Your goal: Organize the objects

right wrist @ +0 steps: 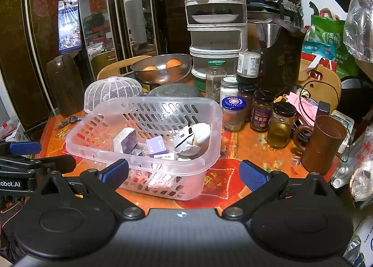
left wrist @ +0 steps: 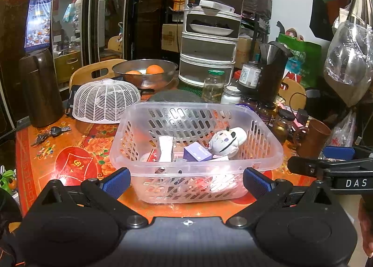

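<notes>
- Sitting in the basket (left wrist: 198, 166): boxes (left wrist: 197, 153) and a plush (left wrist: 227, 142).
- Jars (right wrist: 261, 110) remain loose on the table (right wrist: 244, 141).
- Left tongs (left wrist: 186, 179) and right tongs (right wrist: 184, 171) gape, empty.

The right gripper (left wrist: 305, 162) reads "DAS"; a card (right wrist: 166, 157) reads "THANK YOU".

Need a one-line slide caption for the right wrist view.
Open right gripper faces a clear basket holding small boxes and a plush toy, jars to its right.

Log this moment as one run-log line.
left gripper: open, empty | right gripper: open, empty | basket: on table, holds plush toy, small boxes
</notes>
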A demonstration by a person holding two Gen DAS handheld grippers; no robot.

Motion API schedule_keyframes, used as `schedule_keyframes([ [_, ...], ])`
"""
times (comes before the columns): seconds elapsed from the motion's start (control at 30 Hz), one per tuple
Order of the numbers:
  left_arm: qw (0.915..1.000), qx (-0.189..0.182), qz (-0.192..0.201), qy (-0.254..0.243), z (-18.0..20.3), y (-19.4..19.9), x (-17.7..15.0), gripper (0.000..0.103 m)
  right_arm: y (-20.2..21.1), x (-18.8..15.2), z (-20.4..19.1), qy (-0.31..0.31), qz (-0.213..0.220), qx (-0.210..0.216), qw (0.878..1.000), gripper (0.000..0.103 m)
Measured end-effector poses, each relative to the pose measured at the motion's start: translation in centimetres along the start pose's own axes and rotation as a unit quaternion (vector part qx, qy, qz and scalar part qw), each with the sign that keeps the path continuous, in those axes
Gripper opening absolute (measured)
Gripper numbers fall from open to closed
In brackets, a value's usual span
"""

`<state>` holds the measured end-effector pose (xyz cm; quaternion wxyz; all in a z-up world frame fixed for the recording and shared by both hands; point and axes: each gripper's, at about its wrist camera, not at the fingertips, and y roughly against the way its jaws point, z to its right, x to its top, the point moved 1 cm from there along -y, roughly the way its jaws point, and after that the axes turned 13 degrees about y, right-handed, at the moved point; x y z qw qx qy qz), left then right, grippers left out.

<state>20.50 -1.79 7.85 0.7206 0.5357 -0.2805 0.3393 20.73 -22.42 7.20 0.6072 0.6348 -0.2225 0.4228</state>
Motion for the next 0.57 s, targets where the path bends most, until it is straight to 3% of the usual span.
schedule_keyframes([
  [0.37,1.0000,0.000,0.008,-0.001,-0.13,-0.25,-0.08,0.103,-0.01,0.04,0.15,0.000,-0.002,0.001,1.000,0.103],
  [0.57,0.9992,0.001,0.036,-0.016,0.26,0.43,-0.41,0.103,-0.36,-0.18,0.23,-0.003,-0.004,0.001,1.000,0.103],
])
